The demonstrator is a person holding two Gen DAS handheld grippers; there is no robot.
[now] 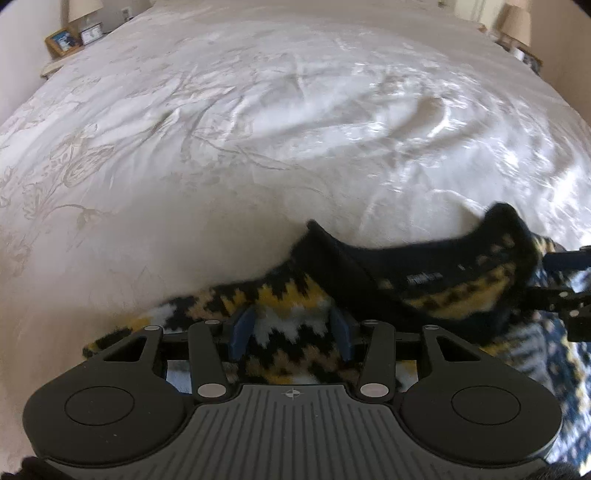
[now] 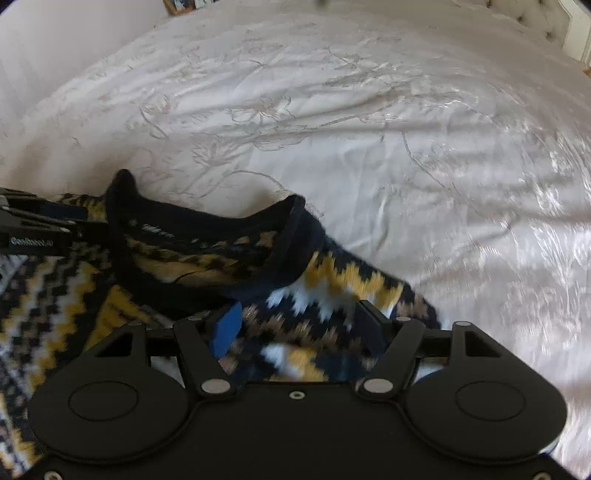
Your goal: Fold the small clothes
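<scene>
A small knitted sweater with black, yellow and white zigzags and a dark collar lies on the white bedspread. My left gripper stands open over its left shoulder, with the knit between the blue pads. My right gripper stands open over the right shoulder of the sweater, also with knit between its fingers. The collar lies between the two grippers. Each gripper shows at the edge of the other's view: the right one and the left one.
The bedspread stretches far ahead, wrinkled and shiny. Nightstands with lamps and a photo frame stand at the head of the bed on the left. Another lamp stands on the right.
</scene>
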